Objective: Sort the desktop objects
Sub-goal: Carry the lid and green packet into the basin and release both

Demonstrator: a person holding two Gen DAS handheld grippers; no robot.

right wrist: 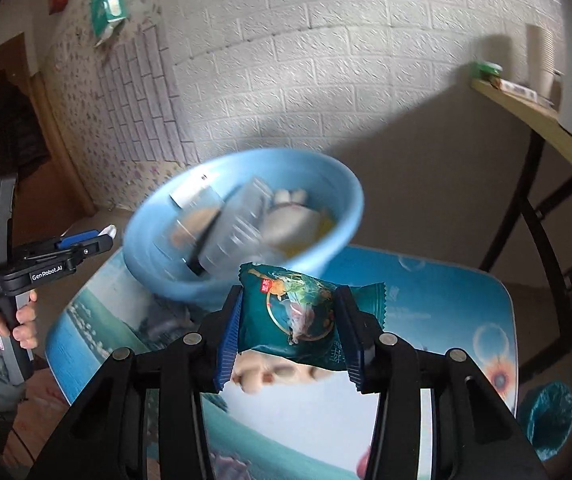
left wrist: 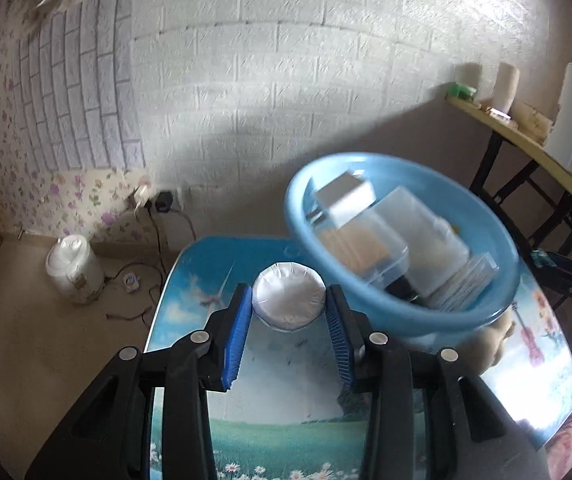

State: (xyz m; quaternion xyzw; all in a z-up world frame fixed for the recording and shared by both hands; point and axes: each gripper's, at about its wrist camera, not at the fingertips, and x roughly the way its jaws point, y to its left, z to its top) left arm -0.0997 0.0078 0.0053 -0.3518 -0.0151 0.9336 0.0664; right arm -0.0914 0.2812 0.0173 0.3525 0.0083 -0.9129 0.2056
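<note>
My left gripper (left wrist: 289,304) is shut on a round white foil-wrapped packet (left wrist: 289,301), held above the table. It also shows from the side in the right wrist view (right wrist: 85,240), with a bit of white at its tips. My right gripper (right wrist: 290,312) is shut on a teal snack packet (right wrist: 306,312) with a picture on it. A light blue plastic basin (left wrist: 406,312) sits on the table at the far right in the left wrist view, holding clear plastic boxes and a white box. The basin (right wrist: 338,200) lies just beyond the teal packet in the right wrist view.
The small table (left wrist: 189,312) has a glossy printed top with sky and meadow. A white cooker (left wrist: 73,268) and cables lie on the floor at the left. A yellow-edged side table (left wrist: 526,140) with paper rolls stands at the right. A teal-lined bin (right wrist: 550,412) stands at the lower right.
</note>
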